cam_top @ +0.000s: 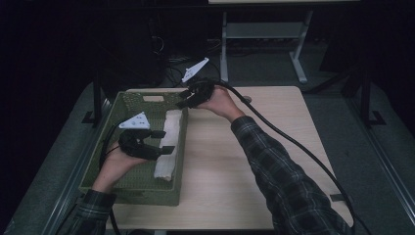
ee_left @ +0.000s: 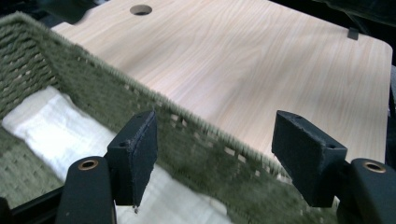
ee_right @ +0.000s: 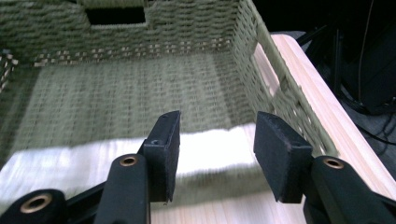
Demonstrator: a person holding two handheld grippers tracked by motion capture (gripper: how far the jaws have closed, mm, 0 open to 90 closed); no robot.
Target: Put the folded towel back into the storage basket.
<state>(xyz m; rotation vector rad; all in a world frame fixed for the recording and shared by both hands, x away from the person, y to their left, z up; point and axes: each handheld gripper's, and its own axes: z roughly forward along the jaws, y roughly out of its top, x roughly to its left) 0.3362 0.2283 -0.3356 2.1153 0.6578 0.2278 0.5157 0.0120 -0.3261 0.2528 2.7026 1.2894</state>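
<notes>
A green woven basket [cam_top: 131, 192] stands on the left part of the wooden table [cam_top: 254, 161]. A folded white cloth [cam_top: 168, 145] lies inside it along its right wall. My left gripper [cam_top: 164, 141] hangs open over the basket beside the cloth, jaws empty; the left gripper view has the cloth [ee_left: 56, 135] below the left gripper [ee_left: 212, 158] and the basket wall [ee_left: 187, 140] across it. My right gripper [cam_top: 184, 98] is open at the basket's far right corner. In the right gripper view the right gripper [ee_right: 215, 154] points at the cloth [ee_right: 201, 149] over the basket rim [ee_right: 252, 42].
The table right of the basket is bare wood, with a round hole [ee_left: 141, 9] near one edge. Black cables [cam_top: 288, 139] trail from the right gripper across the table. A desk frame [cam_top: 264, 34] and dark gear stand on the floor behind.
</notes>
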